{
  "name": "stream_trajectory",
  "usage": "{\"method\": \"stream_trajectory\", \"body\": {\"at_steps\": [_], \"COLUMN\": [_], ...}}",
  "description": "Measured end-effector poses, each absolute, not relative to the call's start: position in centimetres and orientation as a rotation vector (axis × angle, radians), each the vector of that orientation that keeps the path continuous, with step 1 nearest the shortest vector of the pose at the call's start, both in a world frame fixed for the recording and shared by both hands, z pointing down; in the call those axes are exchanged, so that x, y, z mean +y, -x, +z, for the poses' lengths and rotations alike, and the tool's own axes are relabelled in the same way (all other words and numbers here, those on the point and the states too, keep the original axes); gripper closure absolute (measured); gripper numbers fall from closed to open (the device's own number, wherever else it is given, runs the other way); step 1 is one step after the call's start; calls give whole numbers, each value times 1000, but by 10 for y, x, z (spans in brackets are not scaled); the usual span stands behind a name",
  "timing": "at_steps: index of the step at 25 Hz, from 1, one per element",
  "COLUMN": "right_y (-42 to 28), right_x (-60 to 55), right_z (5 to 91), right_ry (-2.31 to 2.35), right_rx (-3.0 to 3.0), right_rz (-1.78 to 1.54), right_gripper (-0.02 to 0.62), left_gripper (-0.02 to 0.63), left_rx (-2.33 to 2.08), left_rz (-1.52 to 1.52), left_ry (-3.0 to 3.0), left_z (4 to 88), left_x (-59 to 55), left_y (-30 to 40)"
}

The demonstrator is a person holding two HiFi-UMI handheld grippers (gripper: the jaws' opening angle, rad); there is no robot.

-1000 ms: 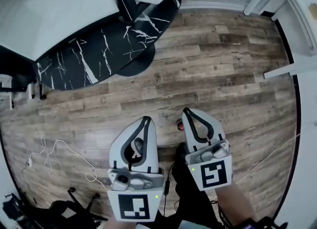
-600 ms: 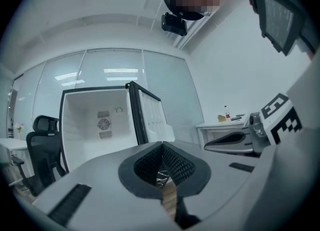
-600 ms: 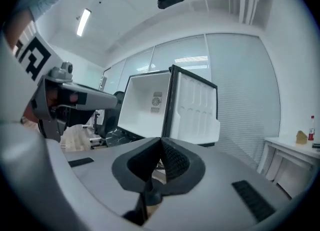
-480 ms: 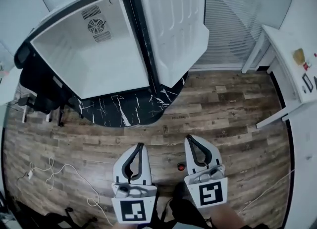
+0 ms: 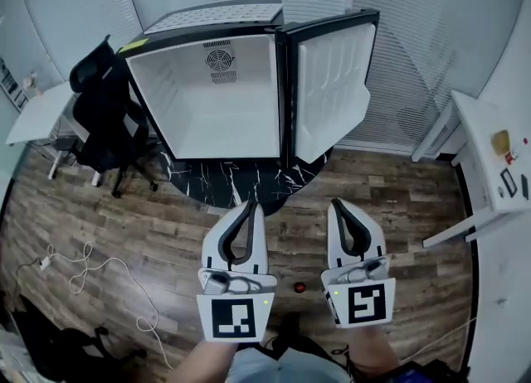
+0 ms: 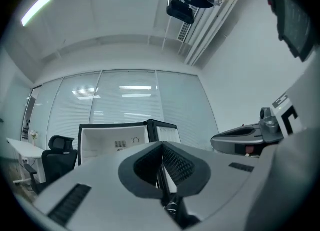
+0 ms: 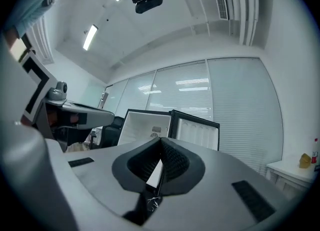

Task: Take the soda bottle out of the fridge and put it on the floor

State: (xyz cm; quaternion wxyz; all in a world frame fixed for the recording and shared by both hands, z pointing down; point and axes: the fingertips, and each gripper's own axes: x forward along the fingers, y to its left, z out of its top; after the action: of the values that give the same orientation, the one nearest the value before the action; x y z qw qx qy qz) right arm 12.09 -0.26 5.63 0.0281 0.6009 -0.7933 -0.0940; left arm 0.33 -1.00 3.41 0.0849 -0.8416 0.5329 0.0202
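Since the open fridge looks empty, I hold my left hand-held gripper and right hand-held gripper level, both pressed together on nothing.

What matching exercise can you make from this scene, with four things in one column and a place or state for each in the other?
Things:
1. fridge door
2. office chair
3. white table
4. red cap

Places or states:
A. at the right edge of the head view
B. stands left of the fridge
C. swung open
D. low on the wood floor, seen between the left gripper and the right gripper

Pairs: 1-C, 2-B, 3-A, 4-D
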Motion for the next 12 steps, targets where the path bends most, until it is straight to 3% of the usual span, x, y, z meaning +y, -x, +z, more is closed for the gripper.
{"method": "stream_trajectory", "body": {"at_steps": [12], "right_y": [-98], "right_x": [-1], "right_z": [14], "right_ry": [-1831], "right_rx": [-2495], "right_rz": [-395], "right_gripper": [584], "left_gripper": [589], "left_rx": [1533], "left_rz": [63], "left_ry": [2411], "left_z": [-8], "left_x": [0], "left_y": [11]}}
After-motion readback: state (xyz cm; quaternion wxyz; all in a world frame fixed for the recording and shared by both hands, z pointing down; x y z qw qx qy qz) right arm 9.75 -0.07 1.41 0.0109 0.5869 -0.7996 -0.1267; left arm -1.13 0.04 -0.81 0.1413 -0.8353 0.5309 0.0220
